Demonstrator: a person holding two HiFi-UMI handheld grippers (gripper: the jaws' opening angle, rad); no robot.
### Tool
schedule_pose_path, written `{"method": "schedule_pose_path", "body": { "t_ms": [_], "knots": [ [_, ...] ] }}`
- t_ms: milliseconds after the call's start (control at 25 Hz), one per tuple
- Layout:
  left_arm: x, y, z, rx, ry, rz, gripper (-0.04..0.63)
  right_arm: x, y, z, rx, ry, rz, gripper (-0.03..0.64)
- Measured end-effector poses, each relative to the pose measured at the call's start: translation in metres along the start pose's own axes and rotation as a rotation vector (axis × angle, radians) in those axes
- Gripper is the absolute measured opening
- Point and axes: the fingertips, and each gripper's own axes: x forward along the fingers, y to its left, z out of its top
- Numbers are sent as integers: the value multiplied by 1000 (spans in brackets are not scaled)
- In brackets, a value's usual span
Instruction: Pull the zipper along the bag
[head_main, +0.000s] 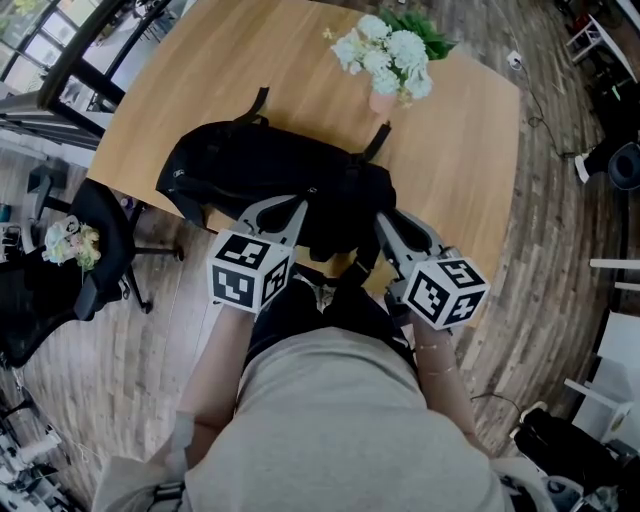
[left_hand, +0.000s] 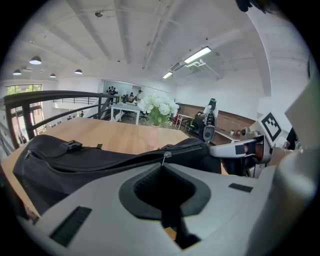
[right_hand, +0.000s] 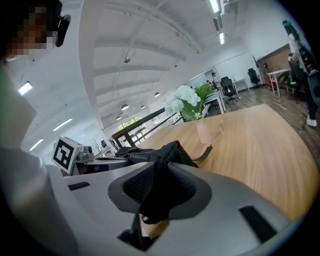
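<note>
Currently clamped: left gripper (left_hand: 162, 171) on zipper pull (left_hand: 163, 158); right gripper (right_hand: 159, 172) on bag (head_main: 270, 170) cloth.
Handling, judged: limp, light; pull small, slippery.

We note a black soft bag (head_main: 270, 175), slumped lengthwise on the wooden surface (head_main: 460, 150) close to the near edge. Two straps (head_main: 378, 141) trail off its far side. A small silver zipper pull (left_hand: 164, 155) sits on the top ridge, tab pointing down.
</note>
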Motion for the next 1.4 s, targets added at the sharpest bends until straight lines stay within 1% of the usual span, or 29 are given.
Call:
{"method": "schedule_pose_path", "body": {
  "t_ms": [360,440,560,640,760,880,1000,1160,1280,1400],
  "knots": [
    [-23,40,-1,-41,-30,97,23,-2,-2,-1,0,-1,-30,95],
    [-27,45,-1,-29,-33,118,23,-2,-1,-2,-3,0,-35,95],
    [-32,49,1,22,-33,153,23,-3,-1,-1,-6,1,-41,97],
    [-35,52,3,28,-42,170,23,-3,-2,-2,-8,2,-44,97],
    [-40,60,6,13,-71,199,23,-1,-2,-2,-6,4,-40,98],
    [-44,61,8,-19,-113,204,23,-1,-2,-1,-16,4,-30,105],
    [-45,59,11,-37,-143,208,21,-2,1,1,-46,7,-23,121],
    [-45,59,13,-49,-155,206,21,-3,4,6,-129,17,-48,146],
    [-46,57,14,-51,-158,209,21,-5,6,15,-178,1,-61,146],
    [-48,57,14,-50,-166,222,21,-2,10,26,-206,-16,-40,147]
  ]
}}
